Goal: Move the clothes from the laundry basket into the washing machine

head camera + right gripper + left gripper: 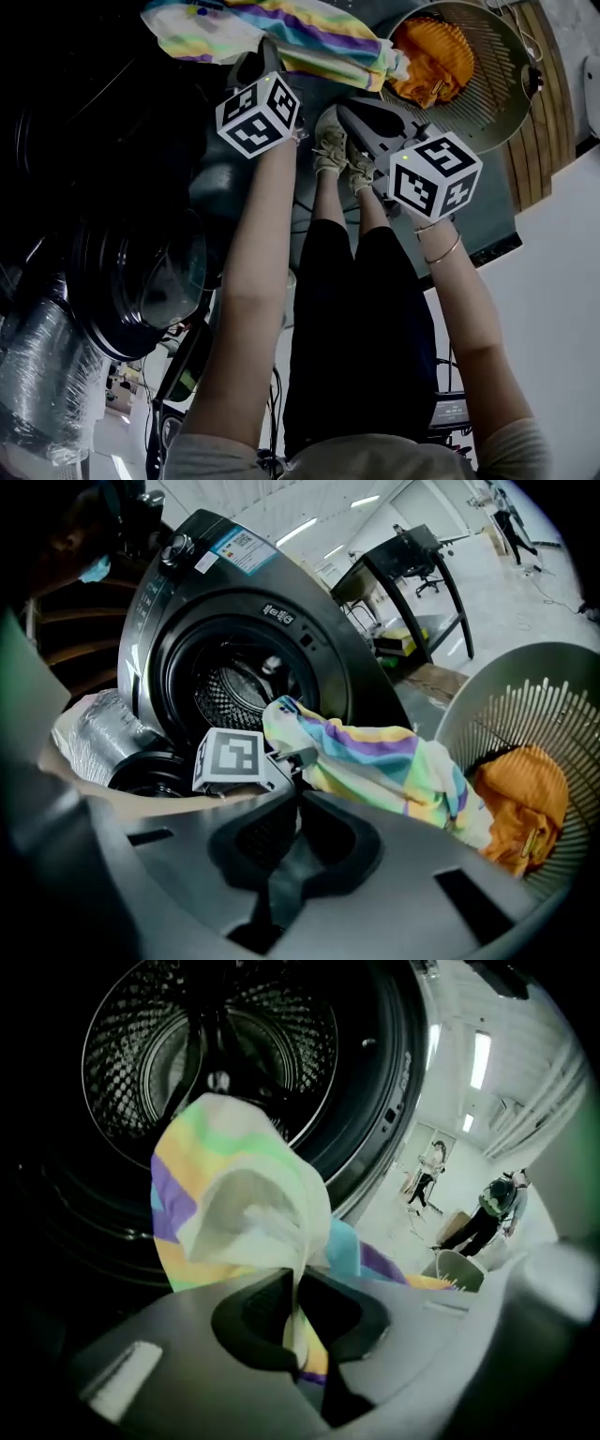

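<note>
A pastel striped cloth [291,33] hangs stretched between the washing machine and the laundry basket [497,84]. My left gripper [265,49] is shut on one end of it. In the left gripper view that bunched end [244,1204] sits in the jaws [292,1283], right before the open drum [211,1044]. My right gripper [354,114] is shut with no cloth in it [298,803]; the striped cloth [375,761] passes just beyond its tips. An orange garment [433,58] lies in the basket [544,714].
The washer's round door [141,281] stands swung open at the left. A silver duct hose [42,375] lies beside the machine. The person's legs and shoes [333,141] stand between the grippers. A black desk [412,564] and distant people [487,1213] are behind.
</note>
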`<state>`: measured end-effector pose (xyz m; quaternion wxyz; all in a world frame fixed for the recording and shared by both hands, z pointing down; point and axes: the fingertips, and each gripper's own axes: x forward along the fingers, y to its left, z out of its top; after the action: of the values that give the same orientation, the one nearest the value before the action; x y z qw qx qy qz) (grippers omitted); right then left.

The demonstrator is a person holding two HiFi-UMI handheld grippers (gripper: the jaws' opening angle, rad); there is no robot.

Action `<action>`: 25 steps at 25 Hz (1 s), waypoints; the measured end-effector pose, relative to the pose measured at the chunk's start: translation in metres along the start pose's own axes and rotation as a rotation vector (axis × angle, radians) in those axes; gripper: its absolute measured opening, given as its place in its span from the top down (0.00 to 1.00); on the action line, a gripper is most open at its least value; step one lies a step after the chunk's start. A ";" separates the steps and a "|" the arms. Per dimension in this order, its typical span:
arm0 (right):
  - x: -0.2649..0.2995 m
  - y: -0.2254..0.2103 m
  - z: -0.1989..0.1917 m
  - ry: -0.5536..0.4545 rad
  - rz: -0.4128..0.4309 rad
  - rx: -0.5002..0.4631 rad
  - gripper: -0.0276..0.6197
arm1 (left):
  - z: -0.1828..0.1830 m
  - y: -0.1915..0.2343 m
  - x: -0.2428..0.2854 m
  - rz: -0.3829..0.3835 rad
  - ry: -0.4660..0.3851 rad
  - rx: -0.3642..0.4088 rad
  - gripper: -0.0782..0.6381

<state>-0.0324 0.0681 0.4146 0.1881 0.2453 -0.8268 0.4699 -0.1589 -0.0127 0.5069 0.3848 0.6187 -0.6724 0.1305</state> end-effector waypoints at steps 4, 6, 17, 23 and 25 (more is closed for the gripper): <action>-0.002 0.009 0.003 0.005 0.007 -0.015 0.92 | 0.047 0.015 -0.018 0.016 -0.109 0.082 0.85; -0.004 0.013 0.005 0.004 0.008 -0.026 0.92 | 0.073 0.023 -0.023 0.022 -0.146 0.121 0.85; -0.007 0.029 0.020 -0.028 0.043 -0.039 0.92 | 0.184 0.078 -0.045 0.178 -0.330 0.121 0.85; -0.006 0.033 0.015 -0.033 0.048 -0.021 0.92 | 0.220 0.085 -0.057 0.233 -0.444 0.138 0.85; -0.004 0.034 0.010 -0.022 0.052 -0.021 0.92 | 0.215 0.084 -0.044 0.218 -0.404 0.132 0.85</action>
<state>-0.0497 0.0751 0.3842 0.1695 0.2269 -0.8398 0.4631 -0.3164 -0.1034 0.3583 0.1849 0.5796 -0.7887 0.0886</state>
